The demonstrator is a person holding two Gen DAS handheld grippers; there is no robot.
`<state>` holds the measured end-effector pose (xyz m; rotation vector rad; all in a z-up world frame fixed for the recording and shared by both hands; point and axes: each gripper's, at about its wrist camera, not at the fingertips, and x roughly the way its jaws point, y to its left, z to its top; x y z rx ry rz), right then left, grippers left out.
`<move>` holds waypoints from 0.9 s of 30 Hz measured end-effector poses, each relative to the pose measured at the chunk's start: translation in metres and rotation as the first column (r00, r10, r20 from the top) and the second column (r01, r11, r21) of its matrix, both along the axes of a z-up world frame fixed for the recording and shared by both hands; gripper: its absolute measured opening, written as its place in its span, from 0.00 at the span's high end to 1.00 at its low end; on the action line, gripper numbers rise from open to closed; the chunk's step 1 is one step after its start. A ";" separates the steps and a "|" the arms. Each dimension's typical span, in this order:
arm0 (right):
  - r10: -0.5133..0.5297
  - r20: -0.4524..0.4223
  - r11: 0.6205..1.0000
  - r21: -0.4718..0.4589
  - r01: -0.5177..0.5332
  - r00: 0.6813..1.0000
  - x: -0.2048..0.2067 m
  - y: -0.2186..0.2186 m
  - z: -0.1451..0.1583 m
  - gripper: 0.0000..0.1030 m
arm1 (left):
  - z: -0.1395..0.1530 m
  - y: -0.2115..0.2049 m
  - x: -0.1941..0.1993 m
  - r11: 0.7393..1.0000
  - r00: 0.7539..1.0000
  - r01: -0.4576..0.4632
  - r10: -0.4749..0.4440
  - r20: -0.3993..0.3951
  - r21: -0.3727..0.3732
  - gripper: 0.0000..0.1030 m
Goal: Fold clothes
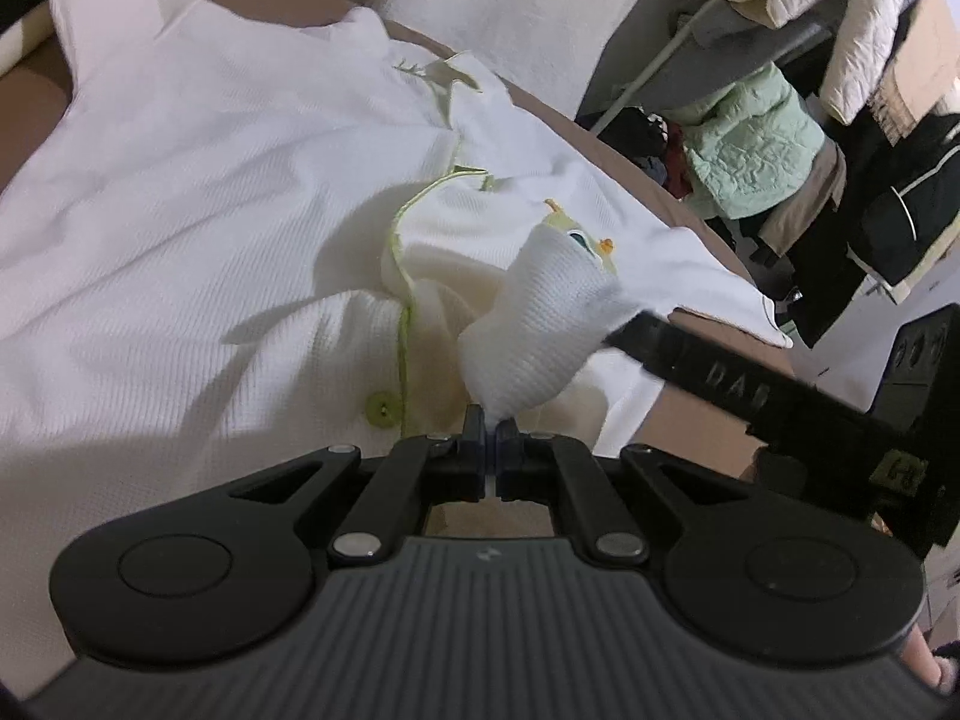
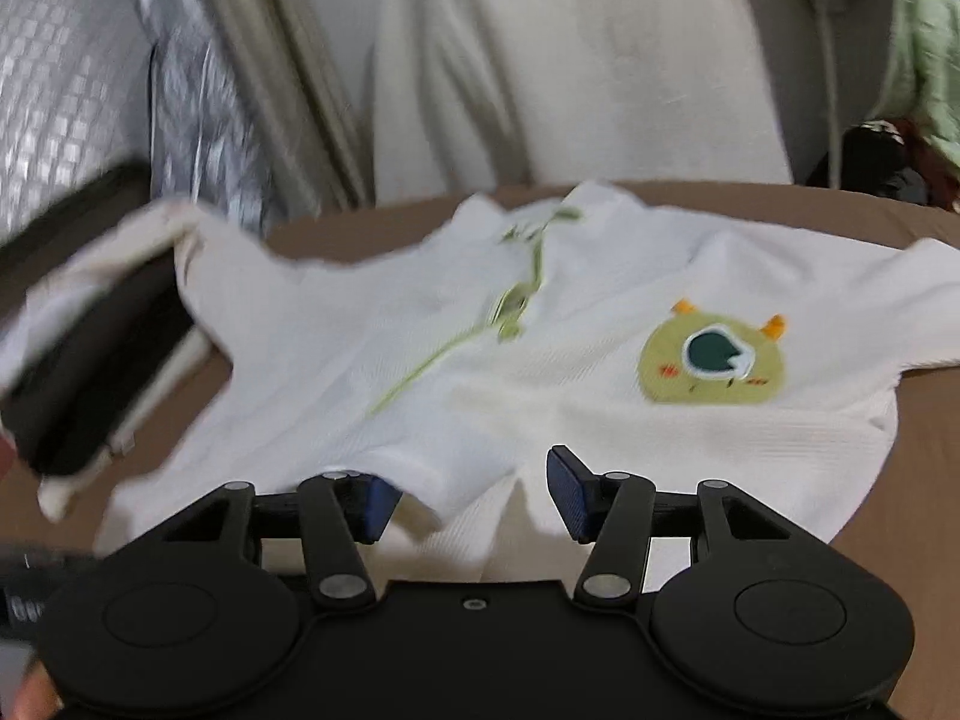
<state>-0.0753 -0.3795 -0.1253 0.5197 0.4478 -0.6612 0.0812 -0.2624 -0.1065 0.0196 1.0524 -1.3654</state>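
1. A brown table (image 2: 912,480) fills the middle of both views, carrying a white waffle-knit baby shirt (image 2: 372,372) spread face up across it.
2. The left gripper (image 1: 491,420), bottom centre of its view, is clenched on a pinched-up fold of the shirt, probably lifting it for folding.
3. The right gripper (image 2: 474,495), bottom centre, stands released, its jaws astride the hem without pressing.
4. A green monster patch (image 2: 711,360) sits right of centre.

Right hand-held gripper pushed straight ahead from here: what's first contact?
Most likely the white shirt: its near hem already lies between the open fingers of the right hand-held gripper. Depth is hard to judge in this view.
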 end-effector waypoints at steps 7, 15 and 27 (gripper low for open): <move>-0.118 0.046 0.988 -0.095 0.122 0.992 -0.076 0.052 0.020 0.97 | 0.026 0.008 -0.048 0.985 0.981 0.171 -0.168 0.100 -0.023 0.96; -0.300 -0.096 0.947 -0.146 0.285 0.949 -0.220 0.143 0.059 0.98 | 0.068 0.051 -0.130 0.906 0.896 0.417 -0.396 0.201 -0.071 0.45; -0.298 -0.172 0.954 -0.070 0.290 0.939 -0.263 0.173 0.005 1.00 | 0.039 0.138 0.002 0.888 0.835 -0.385 0.218 0.505 0.253 0.39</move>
